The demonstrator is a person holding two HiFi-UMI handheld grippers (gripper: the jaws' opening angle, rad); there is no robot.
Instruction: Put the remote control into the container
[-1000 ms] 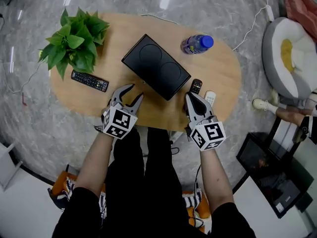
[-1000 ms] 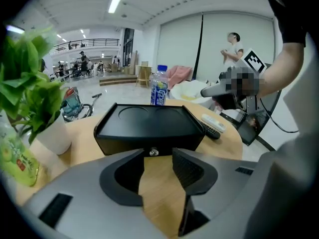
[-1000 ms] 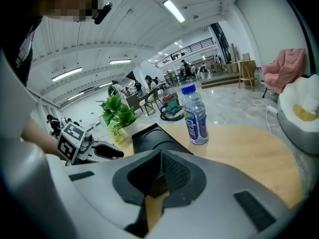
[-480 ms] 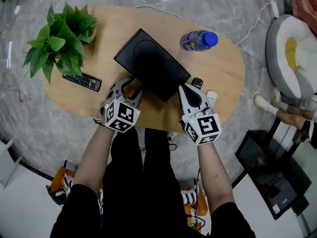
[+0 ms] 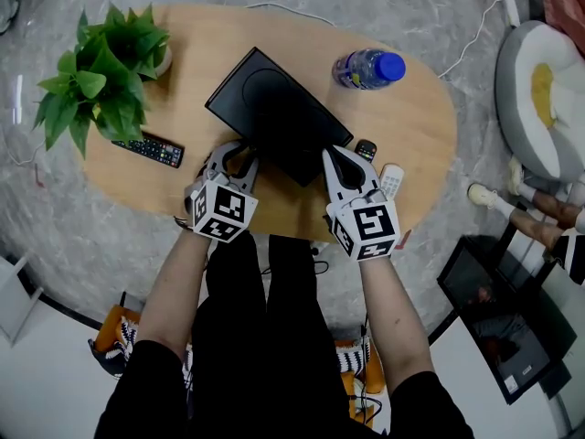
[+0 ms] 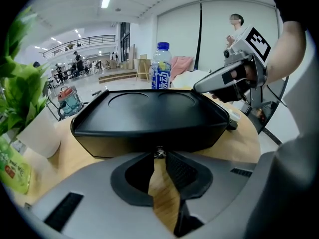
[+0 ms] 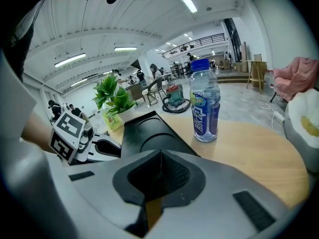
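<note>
Barely started: the slim black remote control (image 5: 151, 148) lies beside the green potted plant (image 5: 96, 76), outside the closed black rectangular container (image 5: 274, 112). The left gripper (image 6: 158, 154) has just narrowed its jaws onto the lid edge. The right gripper (image 7: 160, 156) is pinched together, empty.

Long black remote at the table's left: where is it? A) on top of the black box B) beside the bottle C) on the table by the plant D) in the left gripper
C: the remote lies flat on the table right beside the plant, left of the black box.
</note>
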